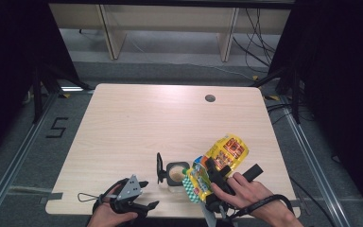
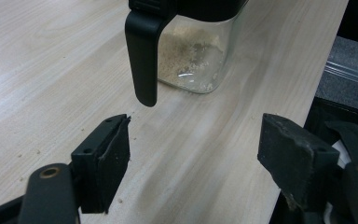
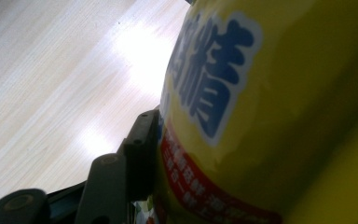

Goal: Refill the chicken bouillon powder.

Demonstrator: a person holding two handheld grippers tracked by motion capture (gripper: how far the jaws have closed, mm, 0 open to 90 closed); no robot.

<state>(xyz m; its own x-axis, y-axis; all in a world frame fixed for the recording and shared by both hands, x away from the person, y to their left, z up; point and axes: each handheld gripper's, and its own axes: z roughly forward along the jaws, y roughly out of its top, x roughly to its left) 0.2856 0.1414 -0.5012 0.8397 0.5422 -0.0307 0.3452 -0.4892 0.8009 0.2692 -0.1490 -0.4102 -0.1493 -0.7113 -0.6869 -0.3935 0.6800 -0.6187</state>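
Right now the right hand-held gripper (image 1: 216, 176) clamps a yellow snack bag (image 1: 219, 161), tilted just beside the clear jar (image 1: 175, 174) near the tabletop's (image 1: 137, 123) front edge; the left hand-held gripper (image 2: 193, 158) gapes empty before that jar

jar (image 1: 175, 174) on table (image 1: 137, 127), pouch (image 1: 217, 163) apparently tilted just right

jar (image 2: 193, 56) top cut off, pouch (image 3: 270, 116) blurred
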